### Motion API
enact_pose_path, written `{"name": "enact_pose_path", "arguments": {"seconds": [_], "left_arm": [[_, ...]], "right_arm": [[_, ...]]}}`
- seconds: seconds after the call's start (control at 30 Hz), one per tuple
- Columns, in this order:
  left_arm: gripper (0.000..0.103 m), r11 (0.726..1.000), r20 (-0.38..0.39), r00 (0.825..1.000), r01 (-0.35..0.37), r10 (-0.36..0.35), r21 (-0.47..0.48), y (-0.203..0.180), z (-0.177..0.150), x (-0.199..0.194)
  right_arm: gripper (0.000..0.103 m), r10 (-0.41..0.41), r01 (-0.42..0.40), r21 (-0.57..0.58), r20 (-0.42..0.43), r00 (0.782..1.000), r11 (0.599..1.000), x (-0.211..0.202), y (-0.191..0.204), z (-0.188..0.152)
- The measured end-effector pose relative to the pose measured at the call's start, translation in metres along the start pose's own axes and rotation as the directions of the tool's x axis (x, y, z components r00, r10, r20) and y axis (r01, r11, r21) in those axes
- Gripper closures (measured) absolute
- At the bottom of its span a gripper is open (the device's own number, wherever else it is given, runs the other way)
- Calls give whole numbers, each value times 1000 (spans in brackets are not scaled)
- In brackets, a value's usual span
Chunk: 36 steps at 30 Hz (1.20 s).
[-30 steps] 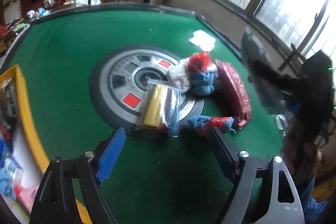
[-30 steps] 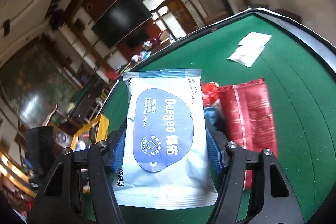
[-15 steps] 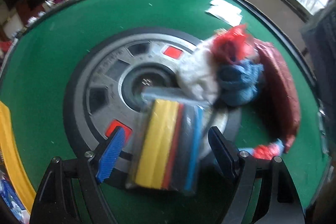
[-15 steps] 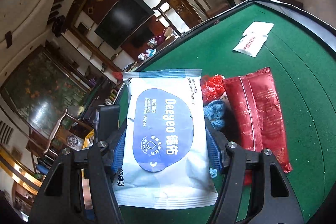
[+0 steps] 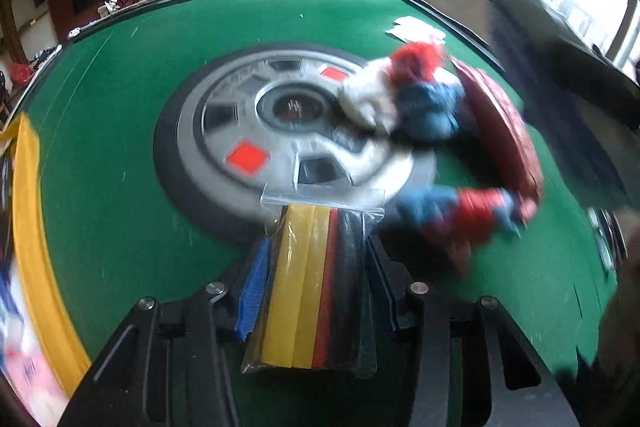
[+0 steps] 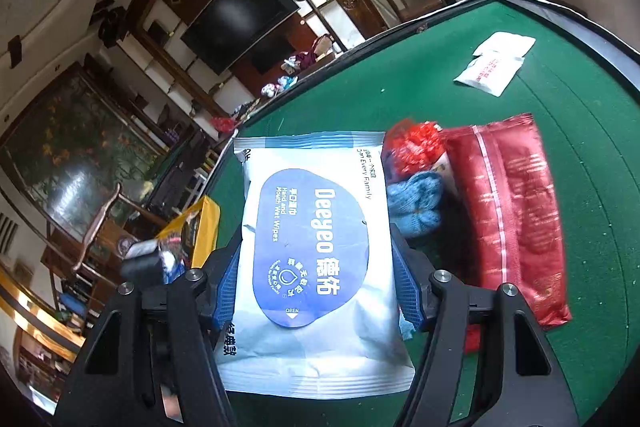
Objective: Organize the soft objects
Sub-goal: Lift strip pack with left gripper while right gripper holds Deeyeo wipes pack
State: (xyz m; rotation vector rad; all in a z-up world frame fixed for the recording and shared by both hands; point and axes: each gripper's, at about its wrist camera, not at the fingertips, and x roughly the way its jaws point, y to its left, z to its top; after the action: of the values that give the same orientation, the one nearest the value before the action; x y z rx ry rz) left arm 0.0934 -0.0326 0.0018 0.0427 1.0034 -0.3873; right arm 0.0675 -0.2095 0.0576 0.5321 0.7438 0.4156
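Currently the left tongs (image 5: pixel 316 275) have just been closing on a clear bag of coloured strips (image 5: pixel 316 291), which sits between the pads at 6 o'clock in the left view, low over the green counter (image 5: pixel 120 99). The right tongs (image 6: pixel 316 279) grip a pack of wet wipes (image 6: pixel 316 255) by its sides, held above the counter. A red pouch (image 6: pixel 516 219) and blue yarn (image 6: pixel 416 207) lie at 3 o'clock of the wipes. Risk: the slick bag film may slide between the pads, because the grip falls on loose plastic. The wipes pack may sag and tilt, because only its lower part is clamped.
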Motion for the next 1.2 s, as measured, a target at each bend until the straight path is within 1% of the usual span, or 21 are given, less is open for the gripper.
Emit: {"name": "enact_pose_path", "arguments": {"seconds": [0.07, 0.17, 0.23, 0.33, 0.5, 0.6, 0.73, 1.2], "left_arm": [[55, 1000, 12, 1000, -8, 8, 14, -4, -13, -6], [54, 999, 30, 999, -17, 16, 32, -7, -20, -9], [54, 999, 36, 999, -23, 21, 48, -8, -20, -9], [54, 998, 38, 999, -31, 29, 62, -12, -19, -6], [55, 993, 52, 997, -60, 55, 99, -15, -26, -10], [55, 996, 61, 998, -30, 25, 81, -11, -27, -14], [55, 998, 99, 995, -6, 0, 64, -8, -25, -25], [55, 999, 191, 981, 34, -30, -19, 20, -16, -55]], "right_arm": [[38, 3, -3, -18, -18, 1000, 1000, 6, 6, -4], [38, 0, -2, -57, -38, 999, 998, 13, 17, -10], [38, -4, 1, -83, -43, 999, 997, 16, 22, -14], [38, -30, 25, -110, -38, 999, 994, 19, 27, -15], [38, -21, 16, -92, -47, 999, 996, 22, 25, -14], [38, -20, 15, -95, -44, 999, 995, 22, 26, -14], [38, -17, 14, -103, -33, 999, 995, 20, 27, -14], [38, -28, 24, -114, -41, 999, 993, 24, 31, -18]]}}
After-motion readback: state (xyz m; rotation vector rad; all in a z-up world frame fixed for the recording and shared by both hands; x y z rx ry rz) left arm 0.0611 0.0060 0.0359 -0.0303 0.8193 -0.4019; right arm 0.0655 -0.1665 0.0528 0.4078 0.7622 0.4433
